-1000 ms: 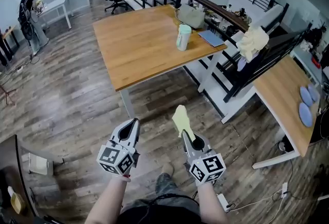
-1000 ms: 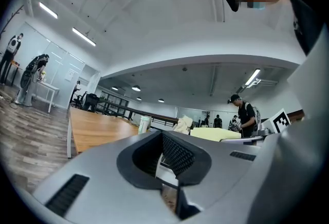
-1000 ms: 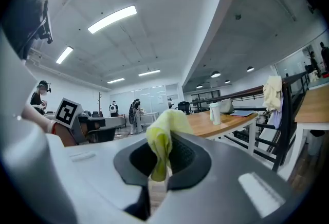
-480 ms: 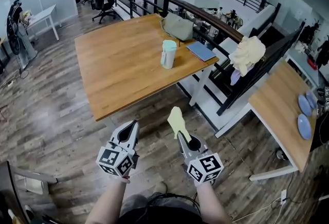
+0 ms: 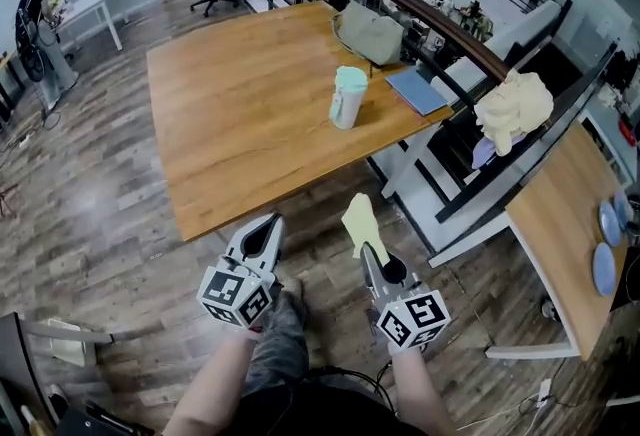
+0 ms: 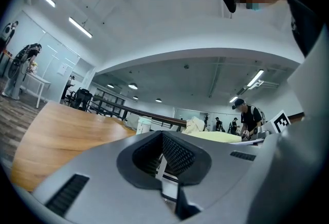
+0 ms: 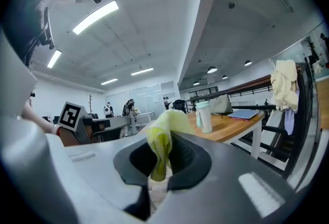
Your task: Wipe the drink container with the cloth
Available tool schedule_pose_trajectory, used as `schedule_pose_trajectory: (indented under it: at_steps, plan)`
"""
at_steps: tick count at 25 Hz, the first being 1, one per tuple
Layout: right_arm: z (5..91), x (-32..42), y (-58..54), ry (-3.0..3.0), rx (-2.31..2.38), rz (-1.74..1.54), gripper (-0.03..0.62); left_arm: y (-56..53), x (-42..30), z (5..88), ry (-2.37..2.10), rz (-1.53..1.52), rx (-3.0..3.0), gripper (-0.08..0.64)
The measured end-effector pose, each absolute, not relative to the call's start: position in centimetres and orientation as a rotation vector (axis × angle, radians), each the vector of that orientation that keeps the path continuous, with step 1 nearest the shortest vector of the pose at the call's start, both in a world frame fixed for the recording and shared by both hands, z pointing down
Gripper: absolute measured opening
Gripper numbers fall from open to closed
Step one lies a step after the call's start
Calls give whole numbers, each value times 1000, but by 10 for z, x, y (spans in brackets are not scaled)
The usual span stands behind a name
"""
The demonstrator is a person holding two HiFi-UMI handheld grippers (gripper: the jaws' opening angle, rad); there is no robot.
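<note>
The drink container [image 5: 348, 98], a pale cup with a mint-green lid, stands upright near the right edge of a large wooden table [image 5: 230, 124]. Both grippers hover over the floor just short of the table's near corner, pointing level toward it. My right gripper [image 5: 369, 252] is shut on a yellow cloth [image 5: 360, 220] that sticks up out of its jaws. My left gripper [image 5: 270, 225] is shut with nothing in it. In the right gripper view the cloth [image 7: 163, 141] fills the jaws and the container [image 7: 204, 116] stands well beyond them. The left gripper view shows the container [image 6: 144, 125] far off.
A grey bag [image 5: 370, 32] and a blue notebook [image 5: 416, 91] lie on the table behind the container. To the right, a black rack carries a cream cloth bundle [image 5: 513, 109], and a second table [image 5: 560, 214] holds blue plates. A dark railing runs behind. People stand far away.
Both grippers have moved forward together toward the table, whose near corner now lies just ahead of them. The cloth stays in the right gripper's jaws.
</note>
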State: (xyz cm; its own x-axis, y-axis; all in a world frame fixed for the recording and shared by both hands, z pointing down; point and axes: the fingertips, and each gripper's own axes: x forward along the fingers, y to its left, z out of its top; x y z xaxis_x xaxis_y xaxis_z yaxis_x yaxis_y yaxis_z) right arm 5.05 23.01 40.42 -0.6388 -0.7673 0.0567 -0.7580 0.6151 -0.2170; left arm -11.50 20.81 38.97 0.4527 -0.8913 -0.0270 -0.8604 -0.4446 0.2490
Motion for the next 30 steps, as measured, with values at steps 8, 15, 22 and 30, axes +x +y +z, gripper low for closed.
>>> schedule_pose_trajectory:
  at_steps: [8,15,22,30]
  plan:
    - [414,46,134,2743,-1423,-404,23,96,-106,398,-1406,-218,2534,-3]
    - [421,44,62,2686,-1528,-446,23,15,-81,396,-1244,-151,2651,-3]
    - [428,46,12,2632,-1596,-497,23,-41,-66,405,-1132,-113,2685,4]
    - [430,54,-25,2608,-1645,-489,23,-88,-44,413,-1086,-85,2716,184]
